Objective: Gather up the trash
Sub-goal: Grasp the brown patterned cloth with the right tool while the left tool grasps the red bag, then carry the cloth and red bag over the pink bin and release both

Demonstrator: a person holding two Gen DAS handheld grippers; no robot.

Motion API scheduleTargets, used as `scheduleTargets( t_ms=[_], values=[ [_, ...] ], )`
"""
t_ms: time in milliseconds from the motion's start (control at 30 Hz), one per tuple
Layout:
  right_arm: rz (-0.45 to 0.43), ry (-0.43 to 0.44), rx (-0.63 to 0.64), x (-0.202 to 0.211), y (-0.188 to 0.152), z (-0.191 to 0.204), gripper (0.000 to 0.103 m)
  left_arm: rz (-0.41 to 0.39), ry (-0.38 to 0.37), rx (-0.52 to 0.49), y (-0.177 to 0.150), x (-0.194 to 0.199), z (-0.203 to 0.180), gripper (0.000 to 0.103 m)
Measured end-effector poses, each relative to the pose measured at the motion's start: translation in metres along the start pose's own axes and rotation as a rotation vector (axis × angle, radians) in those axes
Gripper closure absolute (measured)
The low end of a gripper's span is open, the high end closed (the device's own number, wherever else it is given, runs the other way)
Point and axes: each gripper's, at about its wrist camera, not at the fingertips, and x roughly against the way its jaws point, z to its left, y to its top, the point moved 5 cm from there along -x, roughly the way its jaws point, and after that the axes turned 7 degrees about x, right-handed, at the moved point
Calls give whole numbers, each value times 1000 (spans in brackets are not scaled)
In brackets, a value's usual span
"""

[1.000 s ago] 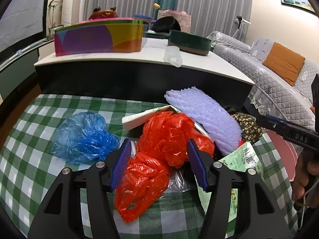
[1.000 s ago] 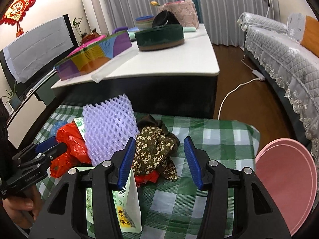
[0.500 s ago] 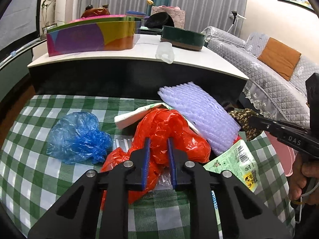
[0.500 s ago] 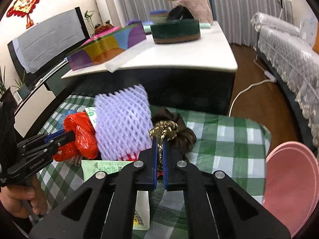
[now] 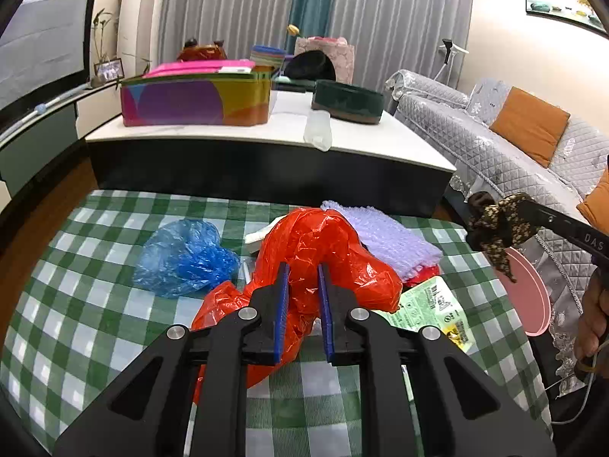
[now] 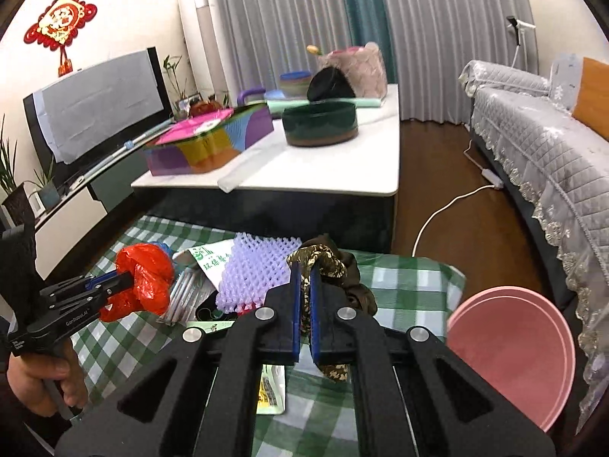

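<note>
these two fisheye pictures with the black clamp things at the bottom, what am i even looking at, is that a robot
No robot here. A person holds a hand-operated gripper in each hand, and each gripper carries a wide-angle camera looking forward along its two blue-padded fingers. So the black shapes at the bottom of each picture are that gripper seen from behind.

One picture comes from the left gripper, which is shut on a red plastic bag. The other comes from the right gripper, shut on a brown patterned cloth. Each view also catches the other gripper off to the side.

On the green checked cloth lie a blue plastic bag, a purple foam net and a green printed packet. A pink bin stands at the right, probably for the trash.
</note>
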Motion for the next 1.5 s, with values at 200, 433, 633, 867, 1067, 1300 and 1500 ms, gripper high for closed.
scheduleTargets(
  t_ms=[200, 433, 633, 867, 1067, 1300, 1500],
  values=[
    [-43, -30, 21, 32, 2, -1, 99, -28, -8, -3, 0, 19, -5, 88],
    [-81, -83, 38, 62, 5, -6, 99, -54, -20, -7, 0, 33, -15, 88],
    [-82, -119, 25, 72, 3, -17, 99, -61, -27, -13, -3, 36, -22, 88],
    [-85, -142, 14, 80, -1, -29, 99, -60, -32, -20, -4, 35, -29, 88],
    [-92, -171, 9, 91, -3, -38, 99, -60, -47, -35, -6, 33, -40, 88],
    [-107, -220, -15, 107, -2, -62, 99, -62, -75, -52, -6, 32, -58, 88],
    [-120, -274, -54, 124, -3, -90, 99, -48, -118, -59, -4, 30, -80, 88]
  ],
)
